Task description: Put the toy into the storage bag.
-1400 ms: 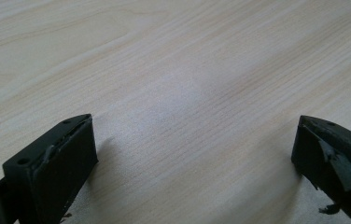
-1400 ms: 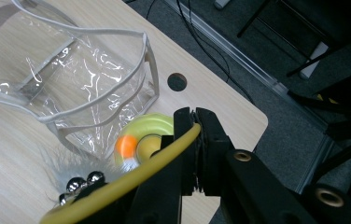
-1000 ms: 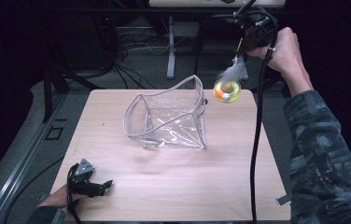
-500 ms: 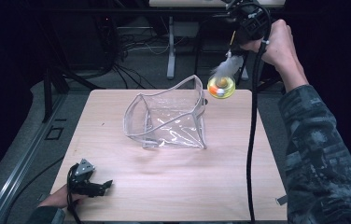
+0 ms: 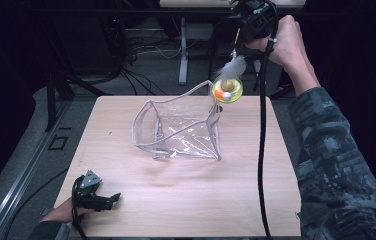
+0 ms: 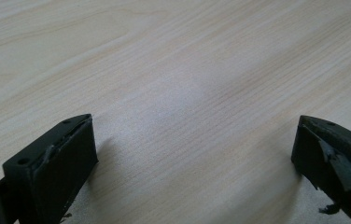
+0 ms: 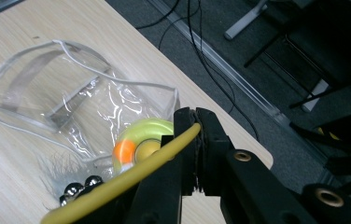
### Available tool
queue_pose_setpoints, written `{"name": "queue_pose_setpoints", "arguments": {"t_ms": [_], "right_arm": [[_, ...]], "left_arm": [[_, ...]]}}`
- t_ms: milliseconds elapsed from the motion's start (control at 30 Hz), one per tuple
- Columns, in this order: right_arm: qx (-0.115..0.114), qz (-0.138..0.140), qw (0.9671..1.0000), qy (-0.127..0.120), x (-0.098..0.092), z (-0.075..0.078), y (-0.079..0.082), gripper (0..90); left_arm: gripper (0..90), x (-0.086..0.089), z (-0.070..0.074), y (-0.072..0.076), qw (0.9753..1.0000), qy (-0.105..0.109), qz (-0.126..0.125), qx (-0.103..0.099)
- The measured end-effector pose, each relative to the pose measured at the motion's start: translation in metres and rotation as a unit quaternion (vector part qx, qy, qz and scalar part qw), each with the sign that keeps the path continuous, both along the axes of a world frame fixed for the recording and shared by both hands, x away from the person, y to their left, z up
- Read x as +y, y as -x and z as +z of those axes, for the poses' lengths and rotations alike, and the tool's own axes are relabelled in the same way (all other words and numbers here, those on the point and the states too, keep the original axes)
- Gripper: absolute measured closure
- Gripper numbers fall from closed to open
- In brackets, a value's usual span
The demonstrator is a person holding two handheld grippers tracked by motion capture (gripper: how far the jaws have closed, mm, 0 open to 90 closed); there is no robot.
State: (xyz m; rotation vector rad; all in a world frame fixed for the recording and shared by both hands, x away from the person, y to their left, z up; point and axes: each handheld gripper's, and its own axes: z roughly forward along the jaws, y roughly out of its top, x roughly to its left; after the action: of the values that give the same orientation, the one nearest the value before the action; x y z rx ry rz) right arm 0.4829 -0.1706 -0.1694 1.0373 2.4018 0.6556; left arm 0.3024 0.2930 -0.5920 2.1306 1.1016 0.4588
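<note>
Left gripper [image 5: 107, 199], nearest us, rests at the bench's [image 5: 186, 200] near-left corner with its jaws wide apart on bare wood, holding nothing. Mid-bench stands the pouch [image 5: 178, 130], clear plastic with white piping, its mouth open and facing up and left. Beyond its far-right corner we hold the right gripper [image 5: 237, 35] high, jaws clamped on the toy's yellow wand [image 7: 164, 156]. The toy [image 5: 227, 90], a yellow-green disc with an orange spot, a pale feather above and small metal bells, hangs in the air just off the pouch rim. To bag it well, we judge we should carry it leftward over the mouth, let its swing settle, then lower steadily.
</note>
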Motion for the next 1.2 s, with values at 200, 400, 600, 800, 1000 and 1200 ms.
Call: {"name": "queue_pose_setpoints", "arguments": {"t_ms": [200,400,600,800,1000,1200], "right_arm": [[-0.003,0.013,0.9999,-0.010,0.016,0.003,-0.001,88.0],[0.001,0.025,0.9996,-0.011,0.030,0.001,-0.003,88.0],[0.002,0.037,0.9993,-0.007,0.047,-0.002,-0.004,88.0],[0.004,0.051,0.9987,-0.004,0.062,-0.005,-0.005,88.0],[0.008,0.060,0.9982,0.003,0.077,-0.011,-0.007,88.0],[0.013,0.068,0.9976,0.003,0.089,-0.020,-0.008,88.0]], "left_arm": [[0.1,0.000,0.000,0.000,1.0000,-0.001,-0.001,0.001],[0.1,0.000,0.000,0.000,1.0000,-0.001,-0.001,0.001],[0.1,0.000,0.000,0.000,1.0000,-0.001,-0.001,0.001],[0.1,0.000,0.000,0.000,1.0000,0.000,-0.001,0.001],[0.1,0.000,0.000,0.000,1.0000,0.000,-0.002,0.002],[0.1,0.000,0.000,0.000,1.0000,0.000,-0.002,0.002]]}}
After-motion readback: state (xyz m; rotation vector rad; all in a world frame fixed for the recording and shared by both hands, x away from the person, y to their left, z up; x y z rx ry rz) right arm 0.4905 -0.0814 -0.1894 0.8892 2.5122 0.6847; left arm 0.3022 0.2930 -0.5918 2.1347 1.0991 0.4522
